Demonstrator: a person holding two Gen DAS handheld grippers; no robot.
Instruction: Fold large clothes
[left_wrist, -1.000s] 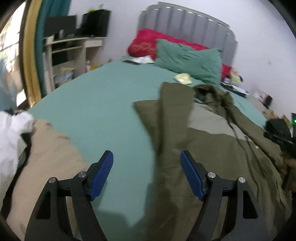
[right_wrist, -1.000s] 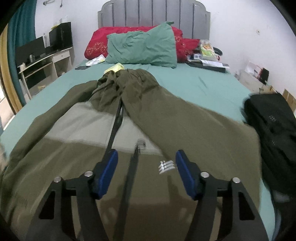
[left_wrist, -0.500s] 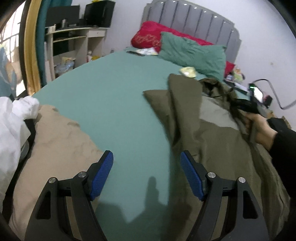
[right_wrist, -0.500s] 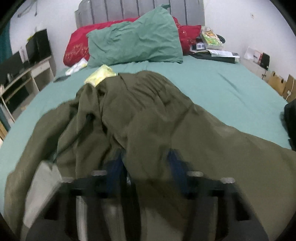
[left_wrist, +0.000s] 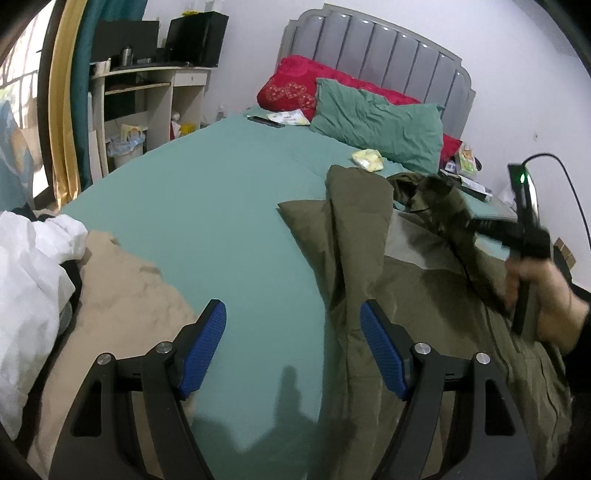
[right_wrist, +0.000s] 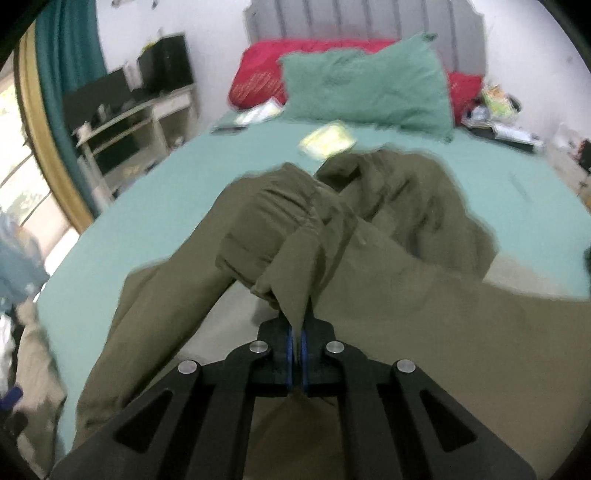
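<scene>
An olive green jacket (left_wrist: 373, 266) with a pale grey panel lies spread on the teal bed sheet (left_wrist: 207, 206). My right gripper (right_wrist: 296, 332) is shut on a bunched fold of the olive green jacket (right_wrist: 295, 258) near its collar and lifts it off the bed. In the left wrist view that gripper (left_wrist: 461, 218) shows at the right, held by a hand (left_wrist: 543, 291). My left gripper (left_wrist: 291, 343) stands open over the sheet, beside the jacket's left edge, with nothing between its blue pads.
A beige garment (left_wrist: 122, 295) and white cloth (left_wrist: 29, 266) lie at the bed's near left. A teal pillow (left_wrist: 380, 125), red pillow (left_wrist: 295, 88) and yellow packet (left_wrist: 367, 159) sit by the grey headboard. A desk with shelves (left_wrist: 147, 92) stands left of the bed.
My right gripper moved up the jacket toward the collar, shut on a fold of it and raised it. My left gripper stayed open in about the same place.
</scene>
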